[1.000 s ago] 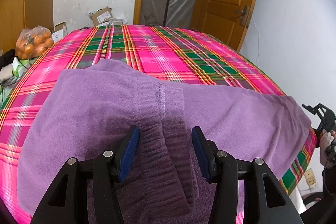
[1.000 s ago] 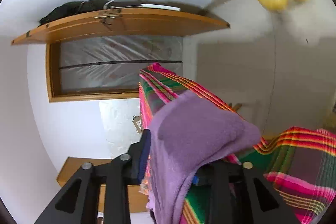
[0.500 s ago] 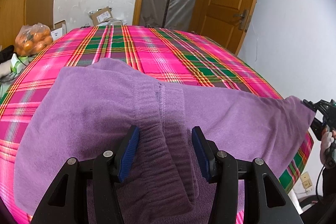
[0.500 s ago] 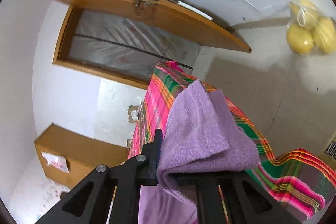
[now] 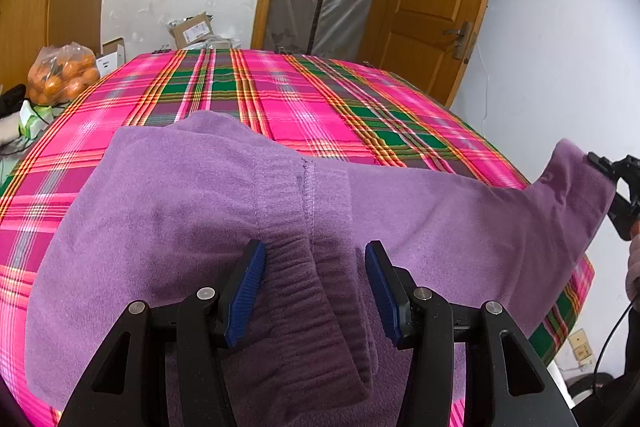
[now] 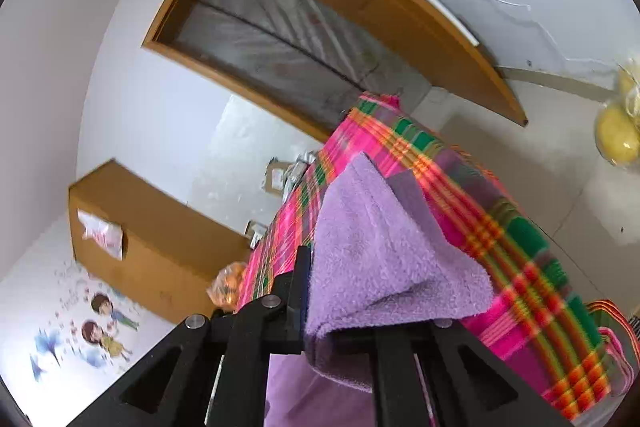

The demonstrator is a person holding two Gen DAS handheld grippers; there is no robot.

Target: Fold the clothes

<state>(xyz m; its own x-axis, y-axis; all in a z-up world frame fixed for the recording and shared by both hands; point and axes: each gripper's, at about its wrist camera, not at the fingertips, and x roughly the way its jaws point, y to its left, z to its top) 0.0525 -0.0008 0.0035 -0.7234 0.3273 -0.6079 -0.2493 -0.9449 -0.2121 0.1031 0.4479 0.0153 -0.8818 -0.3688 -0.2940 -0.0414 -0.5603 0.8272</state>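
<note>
Garment (image 5: 192,195), purple and fleecy, spread over near half of pink plaid cloth (image 5: 304,99) covering table, ribbed waistband (image 5: 296,291) at near edge and one leg trailing off to right, its end lifted clear of cloth. Step in hand, by the look of it: carrying that leg end up and across to lay it over the body for first fold. To do it well: keeping pinched hem high enough that hanging fabric clears table edge, sweeping leftward in one smooth arc, matching edge to edge before lowering, and avoiding any tug strong enough to drag the whole piece rightward. Pinning waistband from near side likely helpful, since nothing grips it now. Left gripper (image 5: 314,283): blue pads (image 5: 248,285) standing well apart, straddling waistband, no squeeze visible on ribbing, so released and only hovering over or resting lightly on fabric; contact from below hard to judge. Right gripper (image 6: 340,323): clenched on leg end, purple fleece bunched and draped over its fingers in right wrist view, far right in left wrist view (image 5: 614,183) with hem stretched taut from it. Risks: thick fleece slipping from a narrow pinch, or leg twisting during the sweep.
</note>
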